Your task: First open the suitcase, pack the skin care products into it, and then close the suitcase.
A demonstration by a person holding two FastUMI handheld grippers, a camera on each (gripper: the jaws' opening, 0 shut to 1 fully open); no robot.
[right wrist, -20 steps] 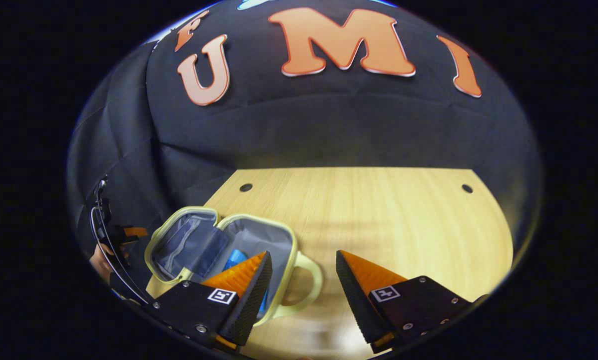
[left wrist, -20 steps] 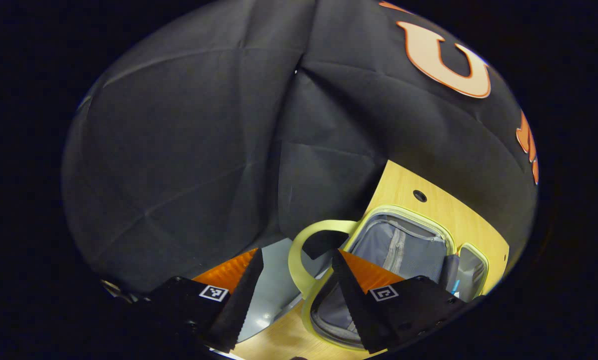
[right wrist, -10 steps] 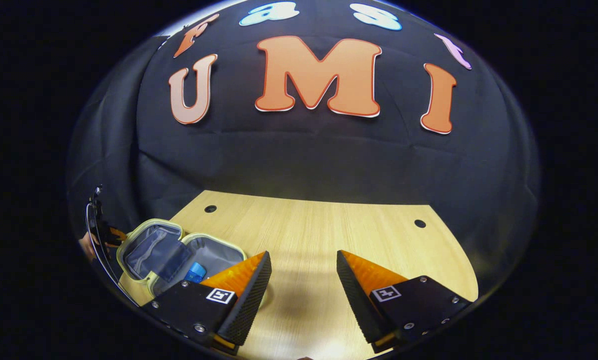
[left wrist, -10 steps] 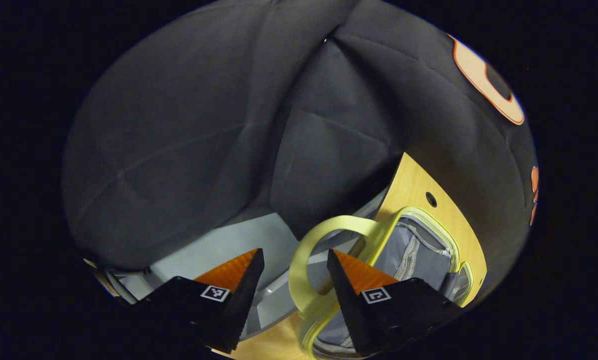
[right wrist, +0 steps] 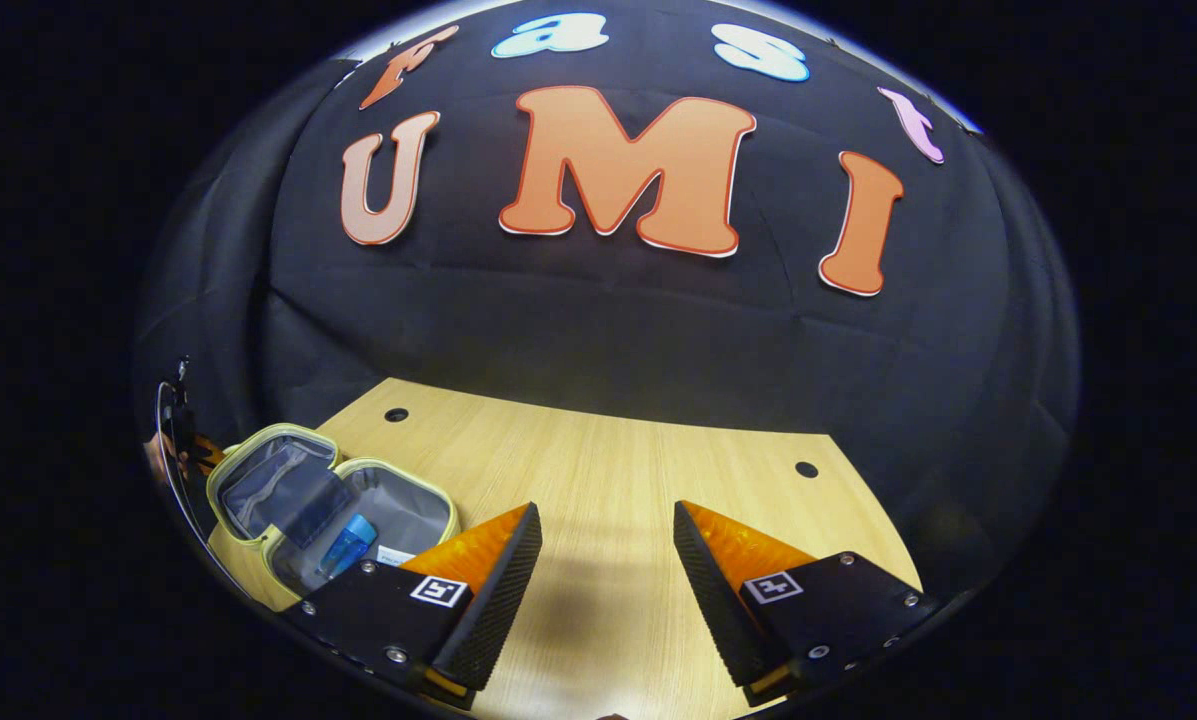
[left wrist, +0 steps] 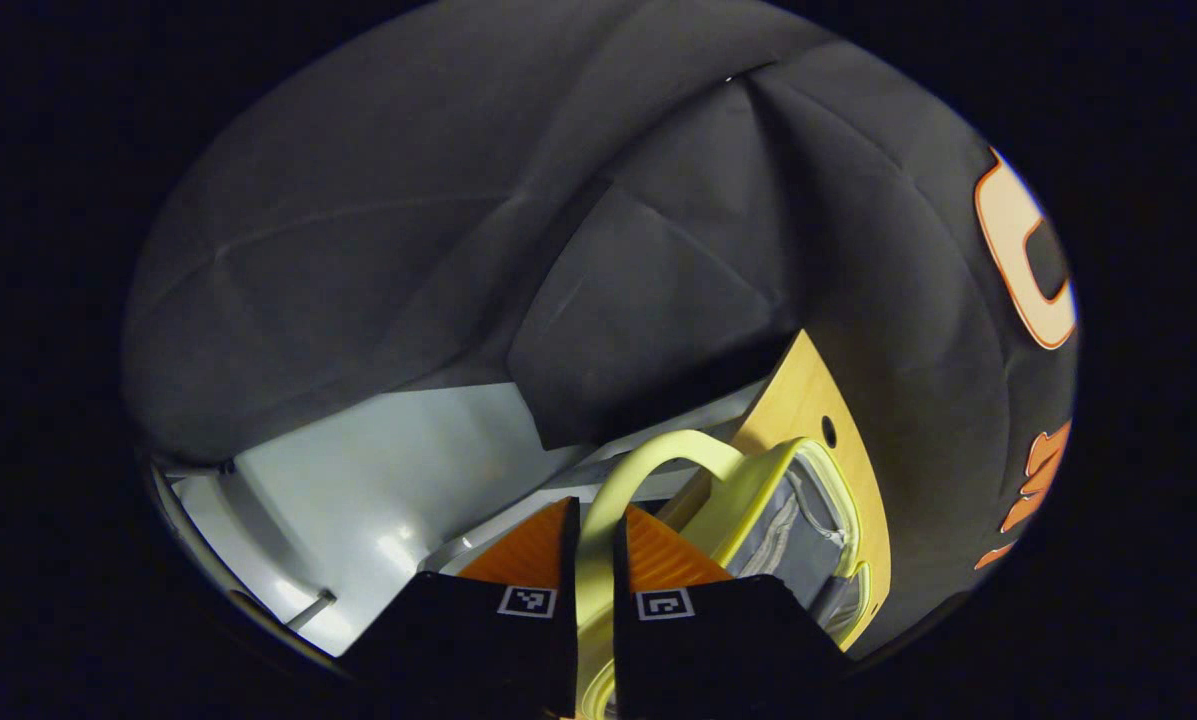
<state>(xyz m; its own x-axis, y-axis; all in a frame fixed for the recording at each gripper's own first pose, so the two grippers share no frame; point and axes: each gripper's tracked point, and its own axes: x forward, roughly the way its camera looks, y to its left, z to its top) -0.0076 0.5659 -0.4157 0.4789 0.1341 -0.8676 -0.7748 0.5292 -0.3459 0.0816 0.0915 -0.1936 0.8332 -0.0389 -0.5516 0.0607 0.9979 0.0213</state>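
The small pale-yellow suitcase [right wrist: 328, 505] lies open on the wooden table [right wrist: 618, 500], its grey lining showing. A blue skin care tube [right wrist: 346, 545] rests in its near half. In the left gripper view my left gripper [left wrist: 595, 520] is shut on the suitcase's yellow handle [left wrist: 658, 452], and the lid half [left wrist: 788, 510] stands tilted just to the right. In the right gripper view my right gripper [right wrist: 606, 525] is open above bare table, to the right of the suitcase, holding nothing.
The table's left edge [left wrist: 758, 420] runs beside the suitcase, with a pale grey floor [left wrist: 358, 490] below it. Two small holes [right wrist: 396, 414] sit near the table's far edge. The other gripper and a hand [right wrist: 173, 450] show at the far left of the right gripper view.
My left gripper has closed onto the yellow handle and swung left with it. The right gripper has drawn back from the suitcase, still open.
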